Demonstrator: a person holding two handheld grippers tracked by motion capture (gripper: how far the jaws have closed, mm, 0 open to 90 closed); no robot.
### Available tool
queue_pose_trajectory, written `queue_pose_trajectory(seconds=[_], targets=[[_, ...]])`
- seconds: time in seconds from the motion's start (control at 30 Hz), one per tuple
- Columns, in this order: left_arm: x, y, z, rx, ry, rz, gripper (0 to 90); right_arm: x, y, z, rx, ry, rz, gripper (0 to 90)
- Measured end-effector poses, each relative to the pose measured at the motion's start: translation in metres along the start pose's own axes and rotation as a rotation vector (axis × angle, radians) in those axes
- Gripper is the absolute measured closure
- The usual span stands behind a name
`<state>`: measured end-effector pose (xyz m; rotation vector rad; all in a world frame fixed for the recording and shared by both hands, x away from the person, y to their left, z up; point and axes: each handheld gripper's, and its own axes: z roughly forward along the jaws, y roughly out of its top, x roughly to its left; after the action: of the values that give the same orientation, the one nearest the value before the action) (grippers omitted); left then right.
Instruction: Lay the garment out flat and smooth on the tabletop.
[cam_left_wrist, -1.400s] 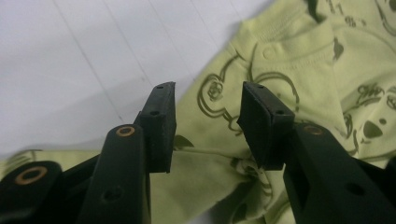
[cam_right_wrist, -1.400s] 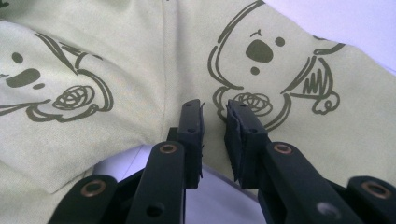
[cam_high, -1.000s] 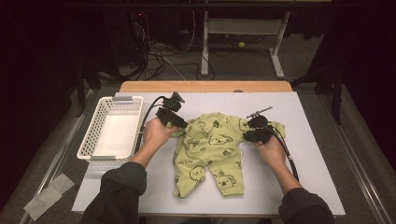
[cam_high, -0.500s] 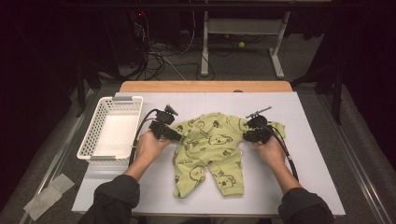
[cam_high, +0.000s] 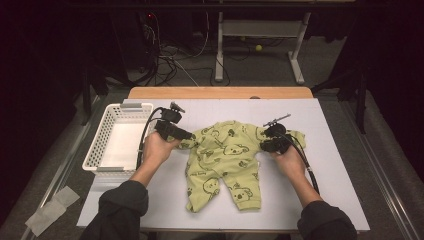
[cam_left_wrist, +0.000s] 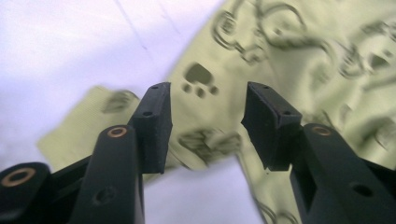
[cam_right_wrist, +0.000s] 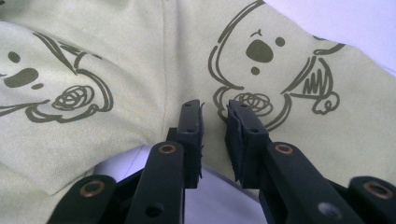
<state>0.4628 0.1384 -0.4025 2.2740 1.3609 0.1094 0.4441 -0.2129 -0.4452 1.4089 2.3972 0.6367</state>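
Note:
A light green onesie (cam_high: 225, 160) with koala prints lies spread flat on the white table, legs toward me. My left gripper (cam_high: 186, 136) is at its left sleeve. In the left gripper view the left gripper (cam_left_wrist: 208, 107) stands wide apart over the sleeve (cam_left_wrist: 201, 79), having just been opening, with nothing pinched. My right gripper (cam_high: 266, 145) rests on the right sleeve. In the right gripper view the right gripper (cam_right_wrist: 215, 112) has its jaws a narrow gap apart, tips down on the fabric (cam_right_wrist: 116, 46), which lies flat in the gap.
A white plastic basket (cam_high: 100, 145) stands at the table's left side, close to my left hand. The white table top (cam_high: 330, 175) has bare room right of the onesie and in front of it. Cables and desk legs are on the floor beyond.
My left gripper has shifted a little to the left and toward me along the sleeve. The right hand and the onesie have stayed put.

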Motion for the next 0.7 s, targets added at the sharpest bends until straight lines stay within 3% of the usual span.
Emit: queue_pose_trajectory(seconds=[0.33,0.47,0.6,0.7], targets=[[0.01,0.014,0.041,0.168,0.044,-0.017,49.6,-0.002,0.0,0.0,-0.007,0.013,0.003,76.3],[0.006,0.014,0.046,0.179,0.087,0.032,62.7,-0.001,-0.001,0.0,-0.007,0.008,0.002,76.3],[0.003,0.015,0.047,0.188,0.088,0.047,82.7,-0.001,0.0,0.0,-0.007,0.006,0.003,76.3],[0.002,0.018,0.048,0.196,0.099,0.056,85.4,-0.001,0.0,0.0,-0.006,0.003,0.0,76.3]])
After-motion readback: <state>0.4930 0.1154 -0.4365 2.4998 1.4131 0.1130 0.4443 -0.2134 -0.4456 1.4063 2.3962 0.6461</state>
